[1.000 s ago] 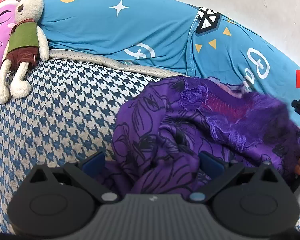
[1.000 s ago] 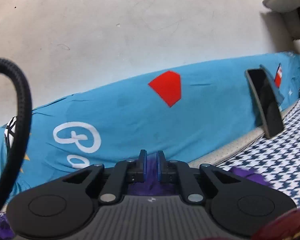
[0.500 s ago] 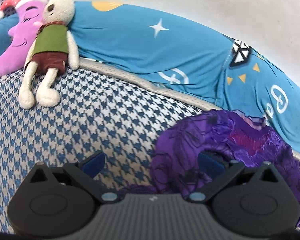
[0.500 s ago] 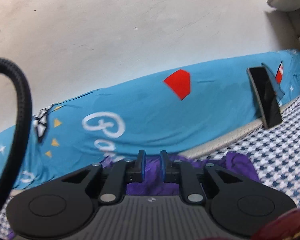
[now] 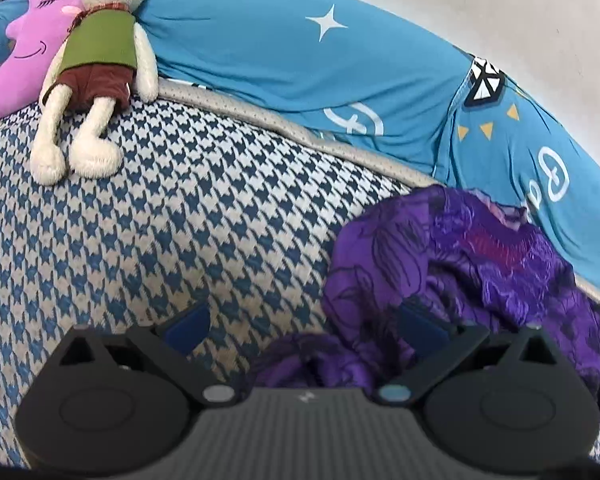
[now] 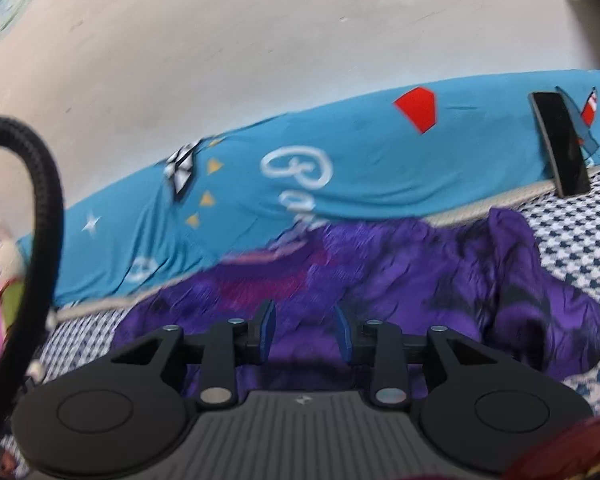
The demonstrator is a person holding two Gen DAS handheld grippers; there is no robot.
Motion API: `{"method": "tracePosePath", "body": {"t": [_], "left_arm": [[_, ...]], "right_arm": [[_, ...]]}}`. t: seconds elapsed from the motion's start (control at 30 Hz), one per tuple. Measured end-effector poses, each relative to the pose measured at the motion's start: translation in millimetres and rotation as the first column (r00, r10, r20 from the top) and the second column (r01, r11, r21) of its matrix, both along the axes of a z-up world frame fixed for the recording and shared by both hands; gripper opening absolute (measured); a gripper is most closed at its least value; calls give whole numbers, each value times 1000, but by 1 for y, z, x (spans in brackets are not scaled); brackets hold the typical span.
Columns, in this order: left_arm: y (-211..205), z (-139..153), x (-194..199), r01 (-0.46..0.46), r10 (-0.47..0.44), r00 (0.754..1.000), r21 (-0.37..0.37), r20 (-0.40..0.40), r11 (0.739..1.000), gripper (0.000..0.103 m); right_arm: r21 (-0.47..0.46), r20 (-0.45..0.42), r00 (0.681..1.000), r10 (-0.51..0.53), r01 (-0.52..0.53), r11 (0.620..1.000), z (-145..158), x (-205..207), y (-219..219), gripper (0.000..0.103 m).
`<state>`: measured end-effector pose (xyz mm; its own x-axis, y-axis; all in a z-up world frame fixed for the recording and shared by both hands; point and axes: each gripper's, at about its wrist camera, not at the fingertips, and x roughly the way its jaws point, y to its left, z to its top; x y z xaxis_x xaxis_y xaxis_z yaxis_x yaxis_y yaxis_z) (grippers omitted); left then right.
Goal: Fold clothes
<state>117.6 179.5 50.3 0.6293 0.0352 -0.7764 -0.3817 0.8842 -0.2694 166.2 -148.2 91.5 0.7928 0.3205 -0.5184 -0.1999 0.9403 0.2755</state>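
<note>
Surface: blue-and-white houndstooth bed cover (image 5: 204, 216), bordered at the far edge by a beige piped mattress edge (image 5: 268, 120).
Room: plain off-white wall (image 6: 260, 60) behind a long teal printed bolster cushion (image 5: 300, 60) that runs along the bed's far side; a dark flat phone-like slab (image 6: 560, 148) leans upright against the cushion.
Other items: cream plush rabbit in green vest and maroon shorts (image 5: 96, 64) lies beside a pink moon-shaped plush pillow (image 5: 24, 40), well apart from the garment.
Garment: crumpled purple floral-print garment with lace trim (image 5: 460, 272) lies in a heap on the cover, near the cushion.
Left gripper (image 5: 304, 322): jaws wide apart, holding nothing; right finger over the garment's edge, left finger over bare cover.
Right gripper (image 6: 306, 332): jaws partly apart, nothing between them; garment directly beyond. View is motion-blurred.
Change from earlier frames: right gripper jaws, nearly closed on purple cloth one second ago, have separated; left gripper jaws remain wide.
</note>
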Motion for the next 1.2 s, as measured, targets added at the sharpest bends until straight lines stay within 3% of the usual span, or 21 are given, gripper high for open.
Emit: {"method": "tracePosePath", "body": {"t": [0.37, 0.57, 0.67, 0.73, 0.93, 1.03, 1.2], "left_arm": [[1, -22, -11, 90, -91, 995, -27, -43, 996, 103], [-10, -38, -9, 106, -108, 992, -41, -72, 994, 101], [-15, -41, -10, 116, -118, 990, -33, -76, 993, 86], [-18, -40, -12, 132, -134, 989, -29, -65, 991, 66], [-17, -37, -21, 112, -114, 993, -39, -32, 993, 31], [-13, -28, -26, 80, -80, 997, -18, -1, 997, 21], [-1, -4, -32, -41, 28, 997, 168, 78, 985, 21]], "right_arm": [[-12, -104, 988, 117, -119, 993, -14, -39, 17, 36], [-92, -141, 974, 179, -193, 977, -25, -50, 34, 37], [-115, -164, 966, 199, -219, 969, -31, -52, 41, 37], [-131, -175, 962, 210, -234, 963, -35, -54, 45, 37], [-168, -186, 958, 217, -248, 954, -42, -56, 53, 38], [-167, -187, 957, 222, -253, 953, -43, -57, 55, 38], [-197, -168, 957, 237, -268, 943, -43, -60, 61, 38]]}}
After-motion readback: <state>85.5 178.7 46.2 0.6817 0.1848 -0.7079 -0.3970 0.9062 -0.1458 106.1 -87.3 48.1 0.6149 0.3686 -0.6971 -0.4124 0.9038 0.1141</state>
